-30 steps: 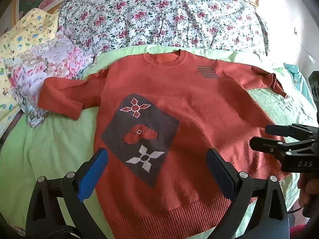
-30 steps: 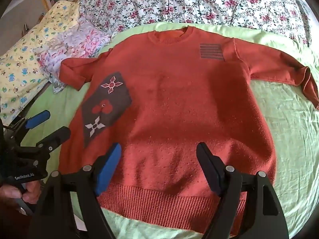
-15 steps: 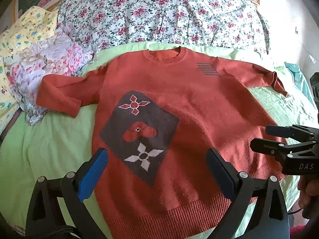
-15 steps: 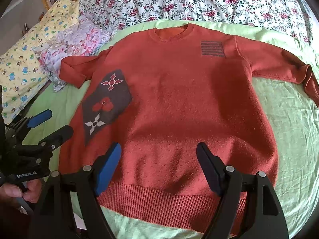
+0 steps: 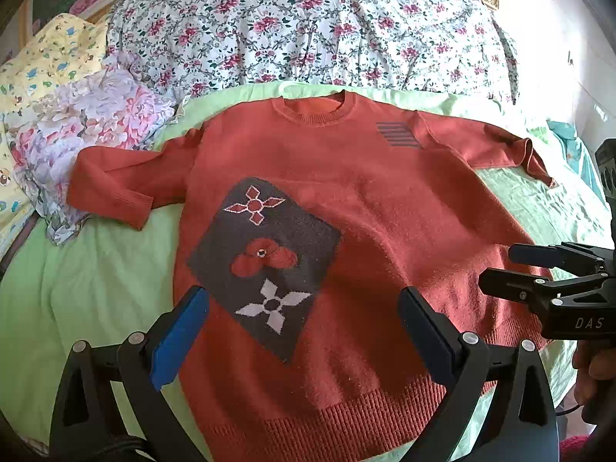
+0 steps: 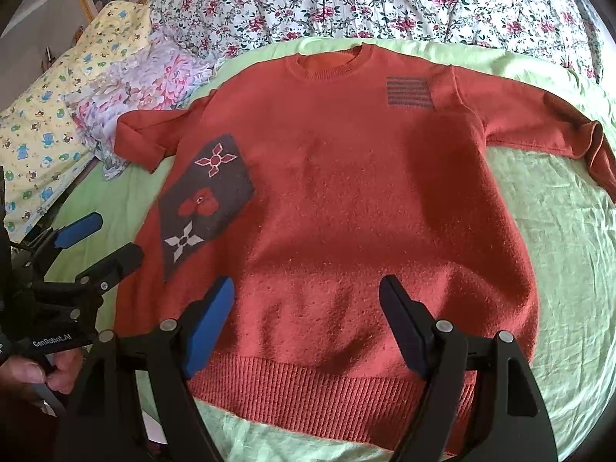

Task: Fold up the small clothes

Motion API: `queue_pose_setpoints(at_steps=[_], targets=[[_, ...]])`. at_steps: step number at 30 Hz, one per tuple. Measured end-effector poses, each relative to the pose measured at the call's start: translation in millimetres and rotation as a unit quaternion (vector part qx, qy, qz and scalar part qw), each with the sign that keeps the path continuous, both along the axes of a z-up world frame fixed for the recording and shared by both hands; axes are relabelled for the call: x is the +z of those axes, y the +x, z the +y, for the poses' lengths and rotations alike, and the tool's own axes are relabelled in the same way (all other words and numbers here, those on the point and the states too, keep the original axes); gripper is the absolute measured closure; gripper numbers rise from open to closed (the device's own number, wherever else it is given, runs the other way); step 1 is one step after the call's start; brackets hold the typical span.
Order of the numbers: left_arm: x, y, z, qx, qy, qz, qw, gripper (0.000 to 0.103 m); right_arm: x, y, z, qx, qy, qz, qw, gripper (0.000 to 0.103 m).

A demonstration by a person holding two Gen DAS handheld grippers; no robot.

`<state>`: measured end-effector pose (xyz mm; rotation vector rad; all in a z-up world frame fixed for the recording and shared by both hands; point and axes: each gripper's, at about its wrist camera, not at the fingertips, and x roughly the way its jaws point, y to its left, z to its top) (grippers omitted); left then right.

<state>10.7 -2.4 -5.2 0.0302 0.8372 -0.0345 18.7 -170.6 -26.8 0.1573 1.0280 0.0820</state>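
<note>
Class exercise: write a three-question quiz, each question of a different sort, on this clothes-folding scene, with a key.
1. True or false: the orange sweater lies spread flat, unfolded, on the green sheet.
2. Which holds cloth? A) left gripper B) right gripper C) neither
3. Fill in: the dark patch shows two four-petal motifs and one red ____.

Key: 1 true; 2 C, both sets of fingers stand open; 3 flower.

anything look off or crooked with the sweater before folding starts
Mostly fine: the orange sweater lies flat, face up on the green sheet. Two small things: its left sleeve is bent, with the cuff doubled back, and the right sleeve's cuff droops, crumpled, toward the sheet's edge. No damage shows. Both grippers hover open.
</note>
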Motion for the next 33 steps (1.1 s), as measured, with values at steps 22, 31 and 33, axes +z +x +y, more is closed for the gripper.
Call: queue_pose_setpoints(at_steps=[22,31,33], targets=[[-12,17,-1,0.01,-0.005,0.017,0.9998,0.004,-3,3,-14,-0.013,0.024,-0.02,0.999,0.025],[-20,40,-6,0.011,0.005,0.031,0.9994,0.004,-1,6,-57,-0.069,0.027,-0.019,0.997,0.025],[-21,47,-6,0.012,0.006,0.033,0.9994,0.004,0,7,-72,-0.086,0.028,-0.022,0.996,0.025]])
